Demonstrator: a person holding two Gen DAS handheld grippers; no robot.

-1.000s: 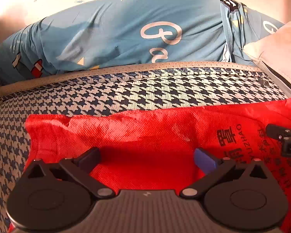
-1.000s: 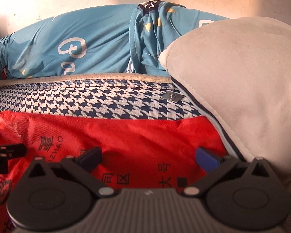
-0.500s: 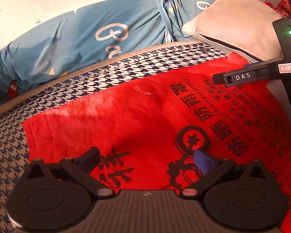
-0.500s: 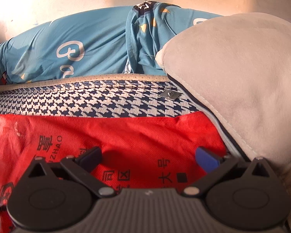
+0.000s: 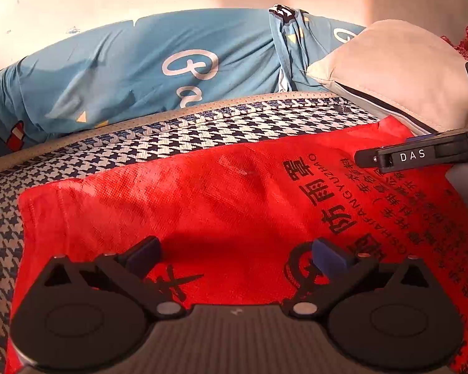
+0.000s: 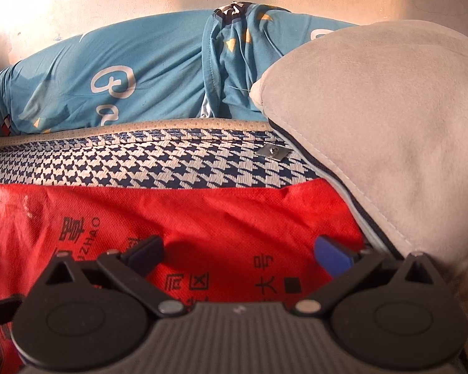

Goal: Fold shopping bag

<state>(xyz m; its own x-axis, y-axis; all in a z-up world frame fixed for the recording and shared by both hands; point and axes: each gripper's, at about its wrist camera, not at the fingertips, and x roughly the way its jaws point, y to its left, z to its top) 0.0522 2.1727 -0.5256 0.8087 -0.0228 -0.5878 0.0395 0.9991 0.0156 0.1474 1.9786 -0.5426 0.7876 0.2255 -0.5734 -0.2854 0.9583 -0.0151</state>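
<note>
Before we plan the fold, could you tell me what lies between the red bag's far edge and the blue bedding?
In both views, only houndstooth mat and its beige border, bare.

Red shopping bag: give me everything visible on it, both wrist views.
The red non-woven shopping bag lies spread flat, lightly creased, on the blue-and-white houndstooth mat. Its textured fabric carries black printed Chinese characters, Latin letters and a round emblem; pale scuffs mark the far part. Its far right corner sits against the beige pillow. No handles show. The left gripper and right gripper are open, low over it, gripping nothing.
</note>
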